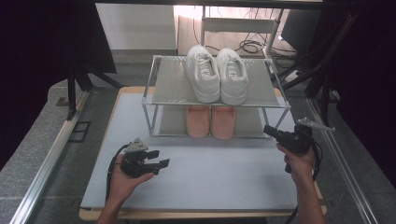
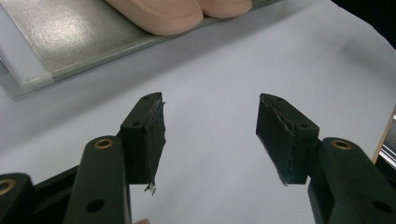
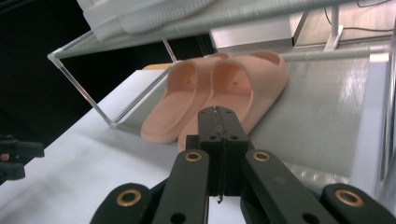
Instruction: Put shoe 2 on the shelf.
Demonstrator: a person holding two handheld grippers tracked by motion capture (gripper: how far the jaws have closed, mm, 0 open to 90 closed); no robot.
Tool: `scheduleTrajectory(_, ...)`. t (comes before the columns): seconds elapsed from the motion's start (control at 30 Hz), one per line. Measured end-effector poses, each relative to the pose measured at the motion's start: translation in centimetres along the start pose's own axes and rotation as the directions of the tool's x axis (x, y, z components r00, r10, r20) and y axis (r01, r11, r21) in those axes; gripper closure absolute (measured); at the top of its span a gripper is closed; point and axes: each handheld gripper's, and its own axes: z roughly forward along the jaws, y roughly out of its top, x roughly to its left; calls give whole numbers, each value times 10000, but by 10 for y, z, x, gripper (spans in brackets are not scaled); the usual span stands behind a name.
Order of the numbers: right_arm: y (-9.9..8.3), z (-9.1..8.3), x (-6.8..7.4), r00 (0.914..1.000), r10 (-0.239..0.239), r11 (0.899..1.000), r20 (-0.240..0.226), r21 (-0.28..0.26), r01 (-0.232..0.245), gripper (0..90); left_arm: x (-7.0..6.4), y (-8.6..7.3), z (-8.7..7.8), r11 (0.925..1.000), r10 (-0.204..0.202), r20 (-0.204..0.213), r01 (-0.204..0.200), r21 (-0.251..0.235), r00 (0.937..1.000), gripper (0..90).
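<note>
A two-tier metal shoe rack [image 1: 159, 84] stands at the back of the white table. A pair of white sneakers [image 1: 215, 73] rests on its top shelf. Two pink slides [image 1: 210, 121] lie side by side on the lower shelf, also seen as pink slides [image 3: 219, 93] and pink slides [image 2: 177, 11]. My left gripper [image 1: 158, 158] is held low over the table's front left, open and empty, its jaws wide apart in the left gripper view [image 2: 210, 126]. My right gripper [image 1: 268, 130] is shut and empty at the rack's front right corner, pointing at the slides [image 3: 217, 116].
The white tabletop [image 1: 224, 168] lies between the hands and the rack. Aluminium frame rails [image 1: 42, 163] run along both sides. Dark curtains, stands and cables surround the table at the back.
</note>
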Motion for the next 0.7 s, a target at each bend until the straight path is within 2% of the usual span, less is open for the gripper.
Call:
scheduleTrajectory(0.27,-21,3,-8,9999,96,9997,40,222,-97,900,-1,0,1,10000,17,32,-17,26,10000,426)
scheduleTrajectory(0.7,-24,3,-11,9999,110,9997,46,223,-111,900,1,0,1,10000,-52,36,52,6,10000,426)
